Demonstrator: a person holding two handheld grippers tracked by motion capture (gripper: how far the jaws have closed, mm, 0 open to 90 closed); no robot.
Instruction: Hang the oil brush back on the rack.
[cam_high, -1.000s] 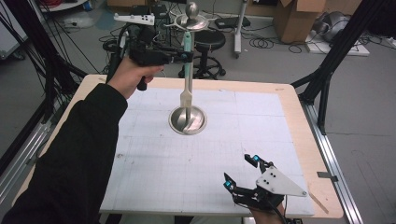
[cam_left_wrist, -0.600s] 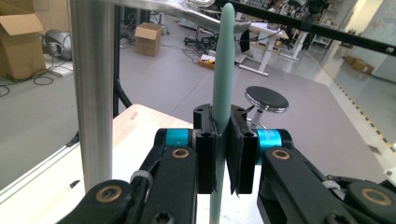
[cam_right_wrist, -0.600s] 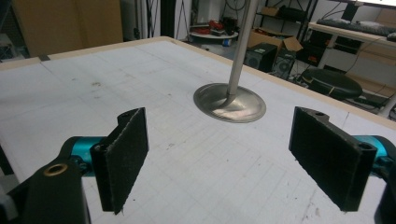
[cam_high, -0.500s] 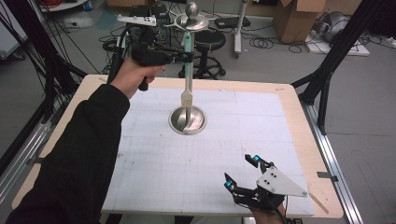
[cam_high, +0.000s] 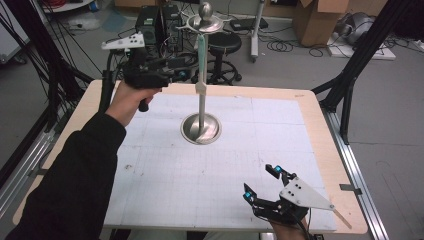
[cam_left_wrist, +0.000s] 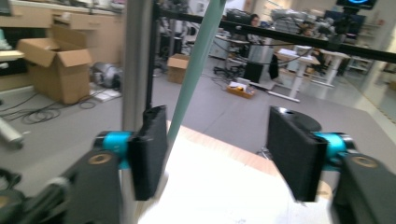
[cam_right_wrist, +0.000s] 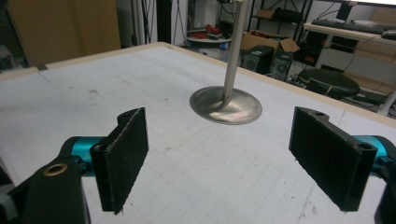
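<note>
A metal stand rises from a round silver base (cam_high: 201, 129) at the middle of the white table mat (cam_high: 165, 180). Its pole turns teal (cam_high: 201, 50) higher up and ends in a dish with a ball (cam_high: 206, 10). A hand holds my left gripper (cam_high: 182, 75) high, just left of the teal section, jaws open. In the left gripper view the teal rod (cam_left_wrist: 196, 70) runs close by the left pad (cam_left_wrist: 147, 149), with the left gripper (cam_left_wrist: 217, 154) wide open. My right gripper (cam_high: 260, 180) rests open near the table's front edge. It points at the base (cam_right_wrist: 226, 106), and nothing lies between the right gripper (cam_right_wrist: 219, 154) jaws.
The table's wooden rim (cam_high: 312, 120) borders the mat. Behind the table stand a black stool (cam_high: 222, 42), cables and cardboard boxes (cam_high: 312, 20). Black frame legs (cam_high: 357, 60) slant down at the right. A grey blurred upright (cam_left_wrist: 135, 60) stands close by the left pad.
The left gripper has drawn back a little to the left and down from the pole. The right gripper and the stand have stayed in place.
</note>
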